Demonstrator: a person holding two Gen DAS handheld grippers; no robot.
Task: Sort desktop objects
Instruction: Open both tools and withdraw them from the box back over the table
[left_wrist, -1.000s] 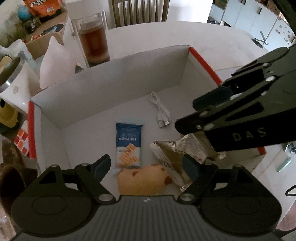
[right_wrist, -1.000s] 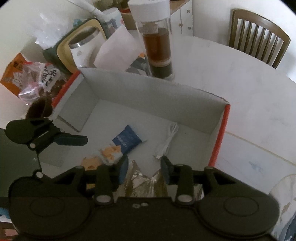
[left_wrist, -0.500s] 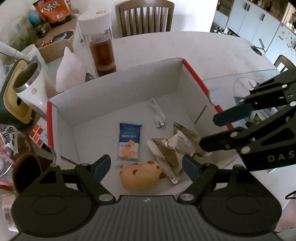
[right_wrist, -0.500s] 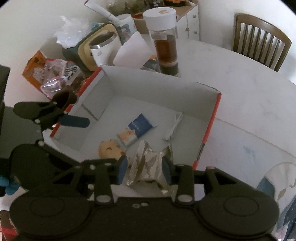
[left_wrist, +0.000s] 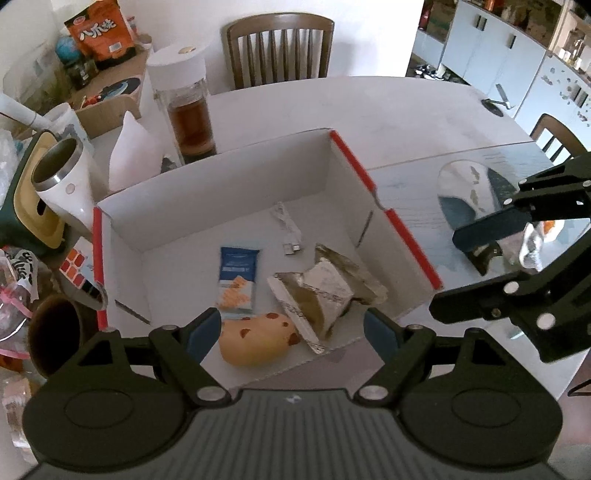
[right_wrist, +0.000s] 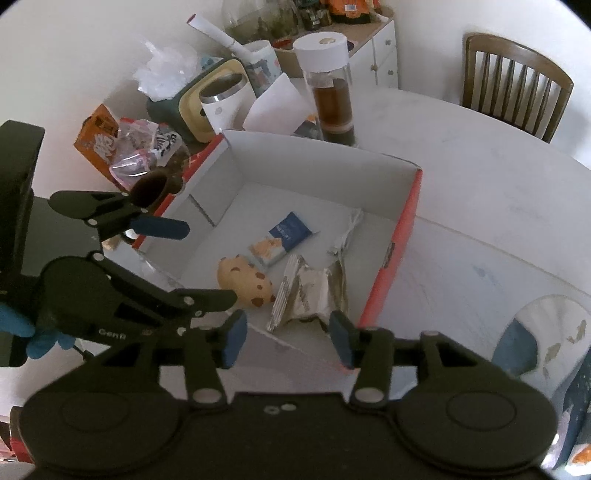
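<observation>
White cardboard box with red rims (left_wrist: 343, 192), on white table (left_wrist: 388, 110): holds crumpled silver foil packet (left_wrist: 321, 291) near right wall. Left gripper (left_wrist: 291, 332) jaws spread, empty; right gripper (right_wrist: 288, 338) jaws opening, empty, above near rim.

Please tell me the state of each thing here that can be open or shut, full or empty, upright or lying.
box: open, several things inside
foil packet: lying in the box, crumpled
blue snack pack: lying flat, sealed
white cable: lying loose in the box
tea bottle: upright, capped, partly full
white mug: tilted, no lid
left gripper: open, empty
right gripper: opening, empty
</observation>
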